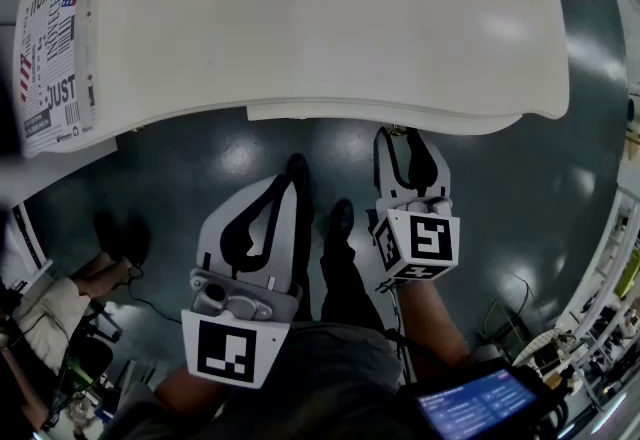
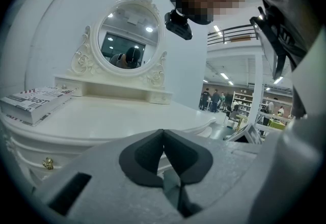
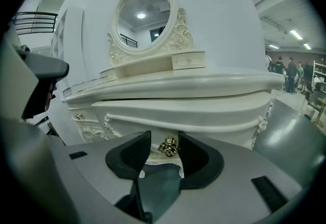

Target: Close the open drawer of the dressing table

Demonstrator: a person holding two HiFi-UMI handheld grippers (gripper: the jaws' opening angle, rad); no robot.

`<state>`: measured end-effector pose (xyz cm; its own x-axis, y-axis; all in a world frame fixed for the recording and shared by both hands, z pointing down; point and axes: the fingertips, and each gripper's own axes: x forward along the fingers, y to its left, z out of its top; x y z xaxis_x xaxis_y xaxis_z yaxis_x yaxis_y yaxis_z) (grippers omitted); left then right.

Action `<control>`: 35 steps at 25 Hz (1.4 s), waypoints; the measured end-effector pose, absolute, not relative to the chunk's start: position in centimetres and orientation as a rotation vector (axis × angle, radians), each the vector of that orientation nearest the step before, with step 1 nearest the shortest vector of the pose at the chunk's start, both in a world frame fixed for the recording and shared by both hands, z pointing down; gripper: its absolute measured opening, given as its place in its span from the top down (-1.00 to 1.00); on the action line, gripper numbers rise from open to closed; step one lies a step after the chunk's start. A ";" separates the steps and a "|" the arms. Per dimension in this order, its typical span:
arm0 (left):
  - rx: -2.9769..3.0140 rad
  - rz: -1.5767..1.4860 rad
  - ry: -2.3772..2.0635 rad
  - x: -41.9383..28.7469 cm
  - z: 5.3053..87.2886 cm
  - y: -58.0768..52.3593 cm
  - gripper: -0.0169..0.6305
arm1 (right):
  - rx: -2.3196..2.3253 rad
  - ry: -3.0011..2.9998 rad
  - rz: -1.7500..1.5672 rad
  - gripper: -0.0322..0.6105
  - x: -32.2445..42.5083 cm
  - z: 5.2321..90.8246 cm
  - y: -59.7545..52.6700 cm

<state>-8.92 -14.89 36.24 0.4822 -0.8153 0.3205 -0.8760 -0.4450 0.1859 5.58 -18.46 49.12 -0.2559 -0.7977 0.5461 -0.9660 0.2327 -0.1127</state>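
The drawer (image 1: 380, 114) sticks out a little under the white bench (image 1: 300, 18) — stiff wood that probably slides easily. The right hand-held gripper (image 3: 164, 140) is open around its gold knob (image 3: 168, 146); the left hand-held gripper (image 2: 163, 134) is closed and empty. Pushing the flat front looks best.

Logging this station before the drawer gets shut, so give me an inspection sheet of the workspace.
Surface: white dressing table top, bare except one book.
Job's things: drawer juts slightly from under the top; its gold knob sits between the jaws of the right tool.
Clutter: book at the top's left end.
Tools: left tool shut, empty; right tool open, jaws either side of the knob.
Cables: thin cable on the floor, left side.
Surroundings: oval mirror, dark floor, people by distant shelves.
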 end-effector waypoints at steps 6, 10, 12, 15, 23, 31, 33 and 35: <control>2.404 0.266 -1.431 -8.9 36.3 -15.2 0.90 | 1.624 -2.143 0.617 0.42 5.5 49.1 -19.0; 2.404 0.262 -1.435 -9.0 36.2 -15.4 0.90 | 1.624 -2.143 0.620 0.42 5.5 49.1 -19.3; 2.404 0.261 -1.437 -9.1 36.2 -15.5 0.90 | 1.626 -2.143 0.622 0.42 5.4 49.1 -19.4; 2.402 0.262 -1.438 -9.3 36.2 -15.7 0.90 | 1.631 -2.141 0.623 0.42 5.4 49.1 -19.7; 2.398 0.254 -1.447 -9.7 36.1 -15.8 0.90 | 1.639 -2.140 0.616 0.42 5.3 49.1 -20.4; 2.395 0.250 -1.459 -10.1 35.9 -15.8 0.90 | 1.645 -2.137 0.618 0.42 5.3 49.1 -21.0; 2.395 0.249 -1.460 -10.2 35.8 -15.9 0.90 | 1.646 -2.137 0.618 0.42 5.3 49.1 -21.2; 2.396 0.248 -1.462 -10.2 35.7 -15.9 0.90 | 1.647 -2.138 0.616 0.42 5.2 49.1 -21.4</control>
<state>-10.23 -15.93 35.74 0.4606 -0.8314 0.3109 -0.8874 -0.4236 0.1821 5.25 -21.38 49.06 -0.2475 -0.8061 0.5375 -0.9685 0.2210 -0.1145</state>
